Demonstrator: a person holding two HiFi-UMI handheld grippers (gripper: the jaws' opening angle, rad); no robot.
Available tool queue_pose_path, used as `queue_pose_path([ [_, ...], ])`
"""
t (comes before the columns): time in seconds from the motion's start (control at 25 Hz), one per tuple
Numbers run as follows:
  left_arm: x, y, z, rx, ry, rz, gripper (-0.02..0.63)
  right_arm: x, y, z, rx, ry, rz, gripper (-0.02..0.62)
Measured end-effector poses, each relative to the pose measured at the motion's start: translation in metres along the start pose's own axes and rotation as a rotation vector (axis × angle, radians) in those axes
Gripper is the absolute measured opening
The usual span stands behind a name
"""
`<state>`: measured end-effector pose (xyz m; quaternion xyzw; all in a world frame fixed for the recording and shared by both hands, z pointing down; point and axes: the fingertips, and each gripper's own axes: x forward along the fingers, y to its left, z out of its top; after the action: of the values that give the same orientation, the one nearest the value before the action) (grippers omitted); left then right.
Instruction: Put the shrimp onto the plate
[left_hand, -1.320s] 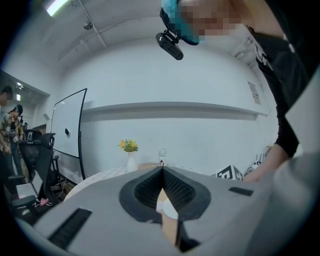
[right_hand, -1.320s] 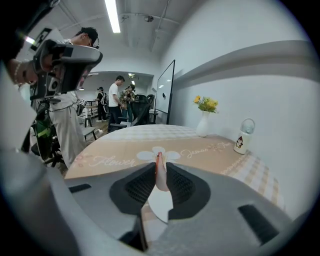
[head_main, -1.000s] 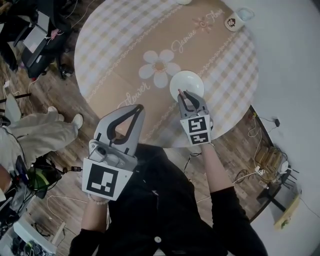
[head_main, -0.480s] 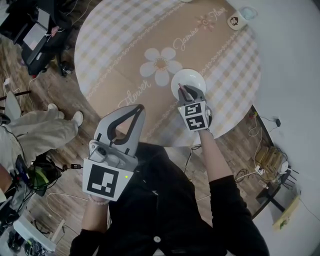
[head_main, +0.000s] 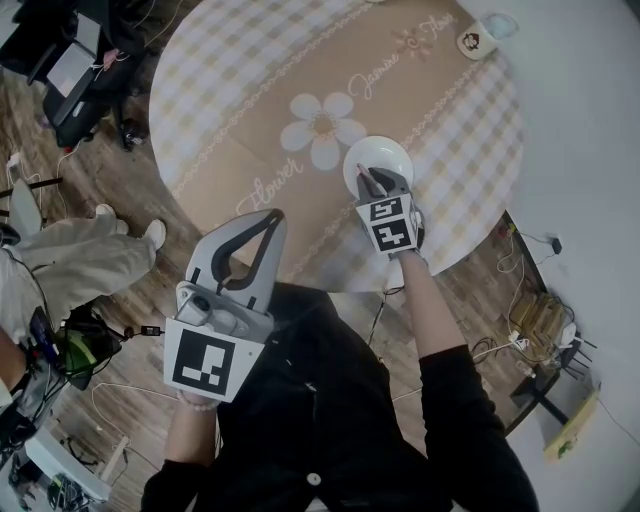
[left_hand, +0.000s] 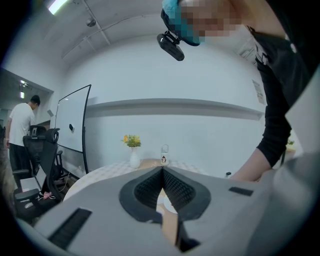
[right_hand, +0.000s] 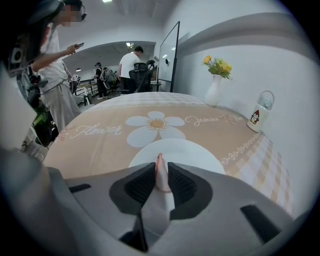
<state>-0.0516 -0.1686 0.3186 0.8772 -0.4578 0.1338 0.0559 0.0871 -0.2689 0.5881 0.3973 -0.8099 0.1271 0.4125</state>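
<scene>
A white plate (head_main: 382, 154) sits on the round flower-print tablecloth (head_main: 250, 90), near the table's near edge. My right gripper (head_main: 366, 181) hangs over the plate's near rim, shut on a pale pink shrimp (right_hand: 161, 176). In the right gripper view the shrimp stands between the black pads (right_hand: 181, 184), its tip above the plate (right_hand: 192, 150). My left gripper (head_main: 264, 222) is shut with nothing in it, held off the table's near edge close to my body. In the left gripper view its jaws (left_hand: 162, 171) meet at the tips.
A white vase with yellow flowers (right_hand: 214, 86) and a small white bottle (right_hand: 259, 115) stand at the far side of the table. A person in light trousers (head_main: 70, 262) stands left of the table. Cables and equipment (head_main: 540, 320) lie on the wood floor.
My right gripper, with the shrimp in it, has moved a little forward until its tips are over the plate's near rim. The left gripper has stayed still.
</scene>
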Motion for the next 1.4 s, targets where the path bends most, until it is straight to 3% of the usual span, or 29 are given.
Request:
queue_pose_path([
  [0.32, -0.005, 0.002, -0.001, 0.001, -0.001, 0.007, 0.0, -0.009, 0.0, 0.01, 0.077, -0.076, 0.014, 0.094],
  [0.52, -0.006, 0.005, 0.0, 0.005, -0.006, 0.009, 0.0, -0.034, -0.004, 0.028, 0.107, -0.185, -0.053, 0.01],
  [0.84, -0.002, -0.006, 0.007, 0.031, -0.031, -0.036, 0.0, -0.087, 0.002, 0.058, 0.132, -0.357, -0.113, 0.003],
  [1.4, 0.006, -0.036, 0.025, 0.061, -0.076, -0.133, 0.0, -0.187, 0.016, 0.084, 0.125, -0.532, -0.181, 0.003],
])
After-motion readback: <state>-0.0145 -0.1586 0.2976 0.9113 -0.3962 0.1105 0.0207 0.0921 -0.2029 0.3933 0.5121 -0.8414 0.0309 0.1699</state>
